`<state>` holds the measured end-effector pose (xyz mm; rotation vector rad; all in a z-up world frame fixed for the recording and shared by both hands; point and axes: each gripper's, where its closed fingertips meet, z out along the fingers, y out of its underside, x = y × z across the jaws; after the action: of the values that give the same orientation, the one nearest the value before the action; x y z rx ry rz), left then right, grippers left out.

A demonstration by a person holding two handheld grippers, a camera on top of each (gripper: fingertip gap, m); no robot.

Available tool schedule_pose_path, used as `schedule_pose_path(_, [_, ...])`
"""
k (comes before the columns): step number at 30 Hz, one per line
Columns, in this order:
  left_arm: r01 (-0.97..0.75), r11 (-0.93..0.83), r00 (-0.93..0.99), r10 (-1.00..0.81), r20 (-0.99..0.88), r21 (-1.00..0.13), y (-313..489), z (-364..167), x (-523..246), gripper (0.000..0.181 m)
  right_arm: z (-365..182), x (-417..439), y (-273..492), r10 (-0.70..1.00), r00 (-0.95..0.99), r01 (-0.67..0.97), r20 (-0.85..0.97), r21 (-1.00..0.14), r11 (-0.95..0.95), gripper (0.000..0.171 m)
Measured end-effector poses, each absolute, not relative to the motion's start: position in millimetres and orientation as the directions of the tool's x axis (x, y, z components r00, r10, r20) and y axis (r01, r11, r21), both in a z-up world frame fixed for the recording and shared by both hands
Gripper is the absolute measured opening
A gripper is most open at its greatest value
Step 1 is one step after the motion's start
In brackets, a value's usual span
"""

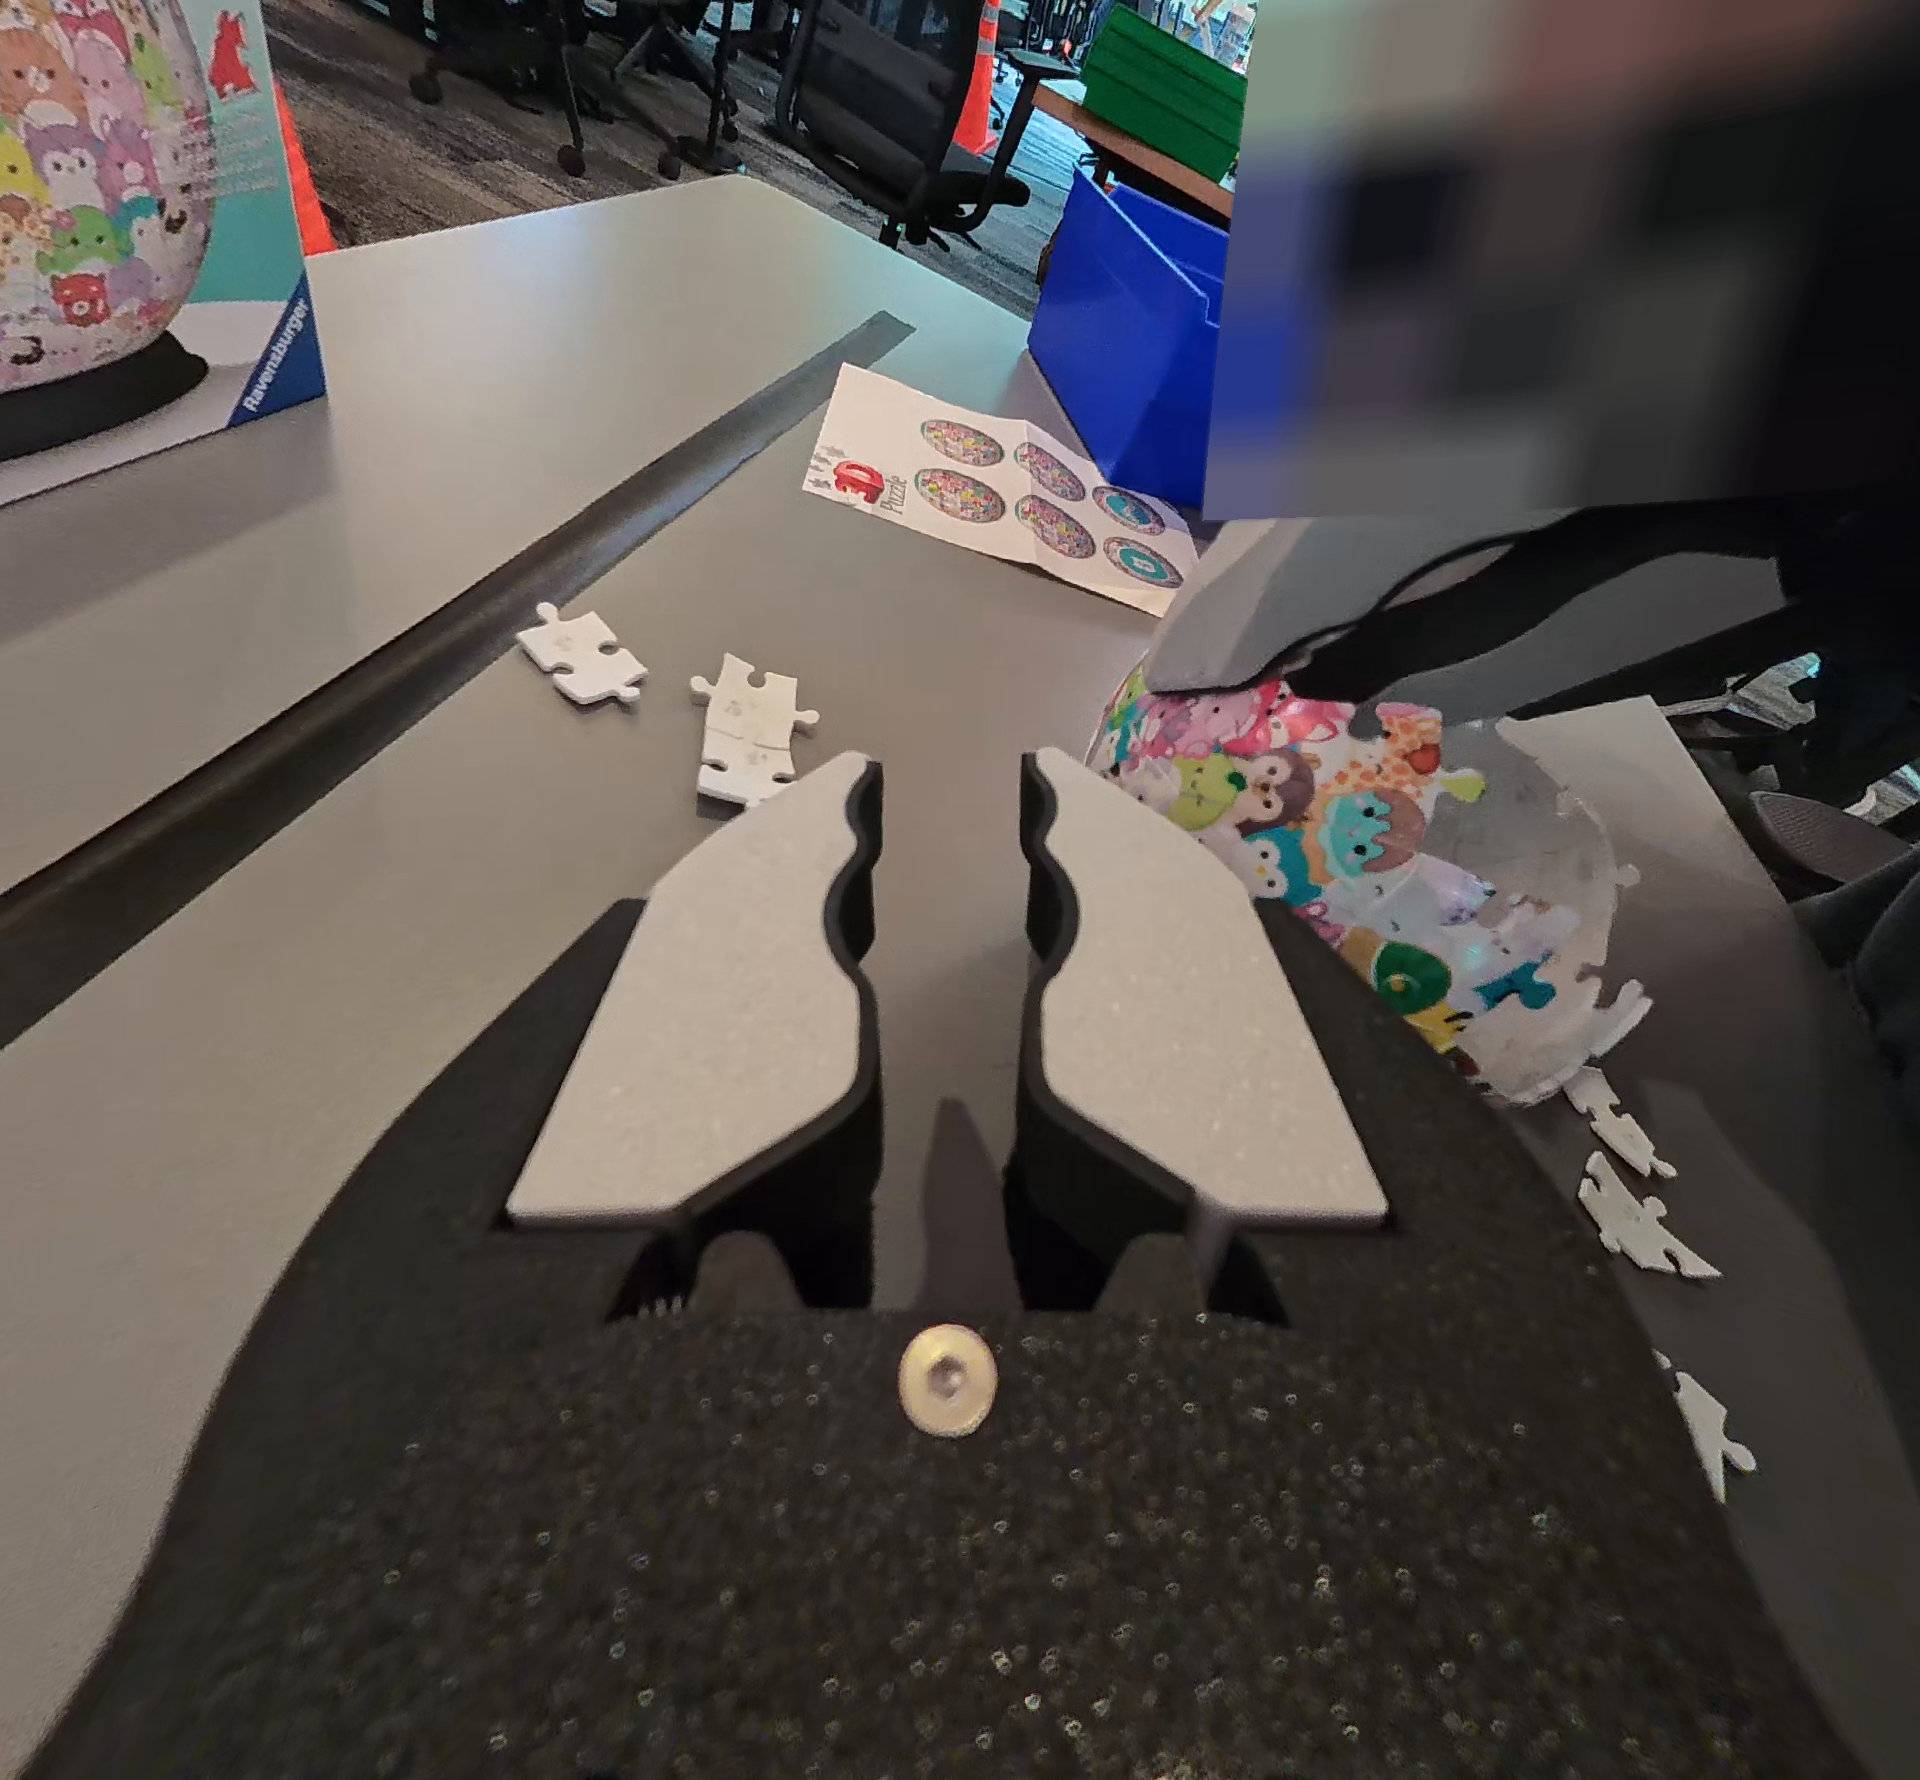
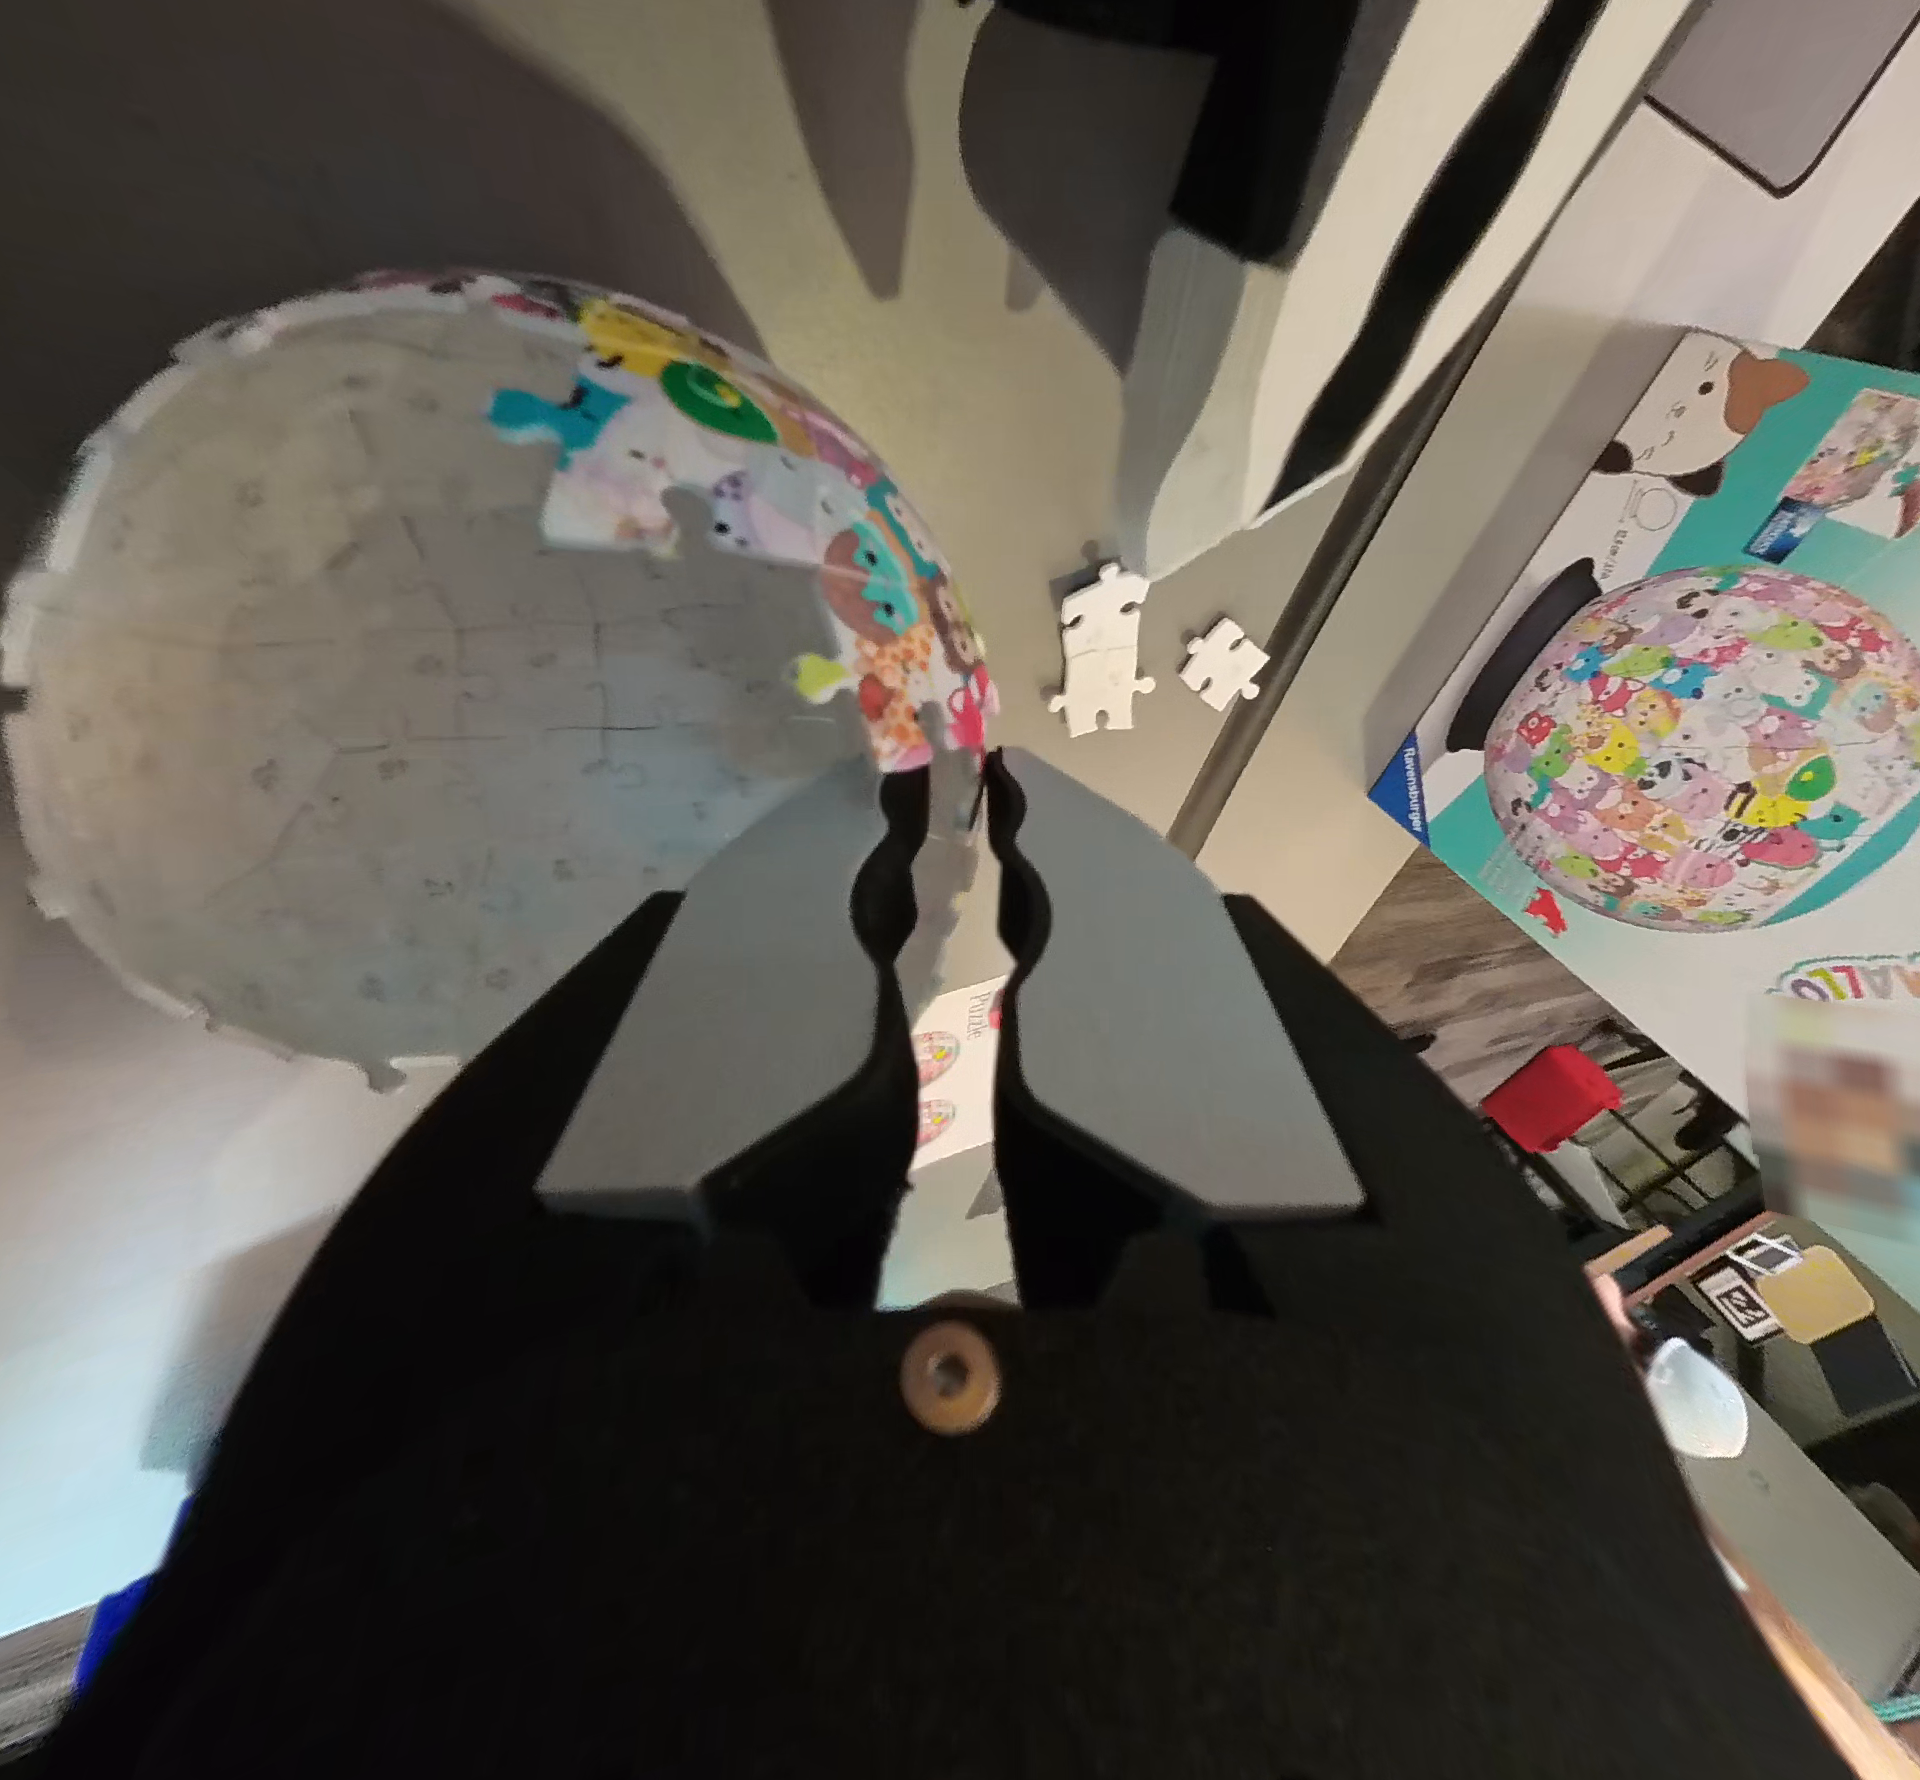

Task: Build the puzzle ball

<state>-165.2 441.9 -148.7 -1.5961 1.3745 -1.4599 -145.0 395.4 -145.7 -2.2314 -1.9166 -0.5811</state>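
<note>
The half-built puzzle ball (image 1: 1340,847) lies on the grey table, right of my left gripper (image 1: 951,780). Its outside is colourful; its hollow grey inside (image 2: 312,691) faces the right wrist view. My left gripper is open and empty, low over the table and pointing at two loose white pieces (image 1: 748,728) (image 1: 582,655). My right gripper (image 2: 961,785) is shut on the ball's rim from above. One of its fingers (image 1: 1268,608) shows on top of the ball. The same loose pieces (image 2: 1101,665) (image 2: 1224,662) lie beyond the ball, by a left gripper finger (image 2: 1184,442).
The puzzle box (image 1: 135,151) stands at the far left, also in the right wrist view (image 2: 1662,691). A folded leaflet (image 1: 997,494) and a blue bin (image 1: 1132,348) lie beyond the ball. More white pieces (image 1: 1631,1200) lie by the right edge. A dark seam (image 1: 499,608) crosses the table. The tips of one gripper are about 6 cm away from the tips of the other.
</note>
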Motion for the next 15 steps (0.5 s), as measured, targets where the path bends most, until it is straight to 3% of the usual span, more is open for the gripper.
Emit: schedule_pose_path(15, [-0.335,-0.303,-0.172,-0.911,0.374,-0.892,432,-151,-162,0.019,-142,-150,393,0.893,0.015,0.983,0.449,0.157,-0.096,0.004])
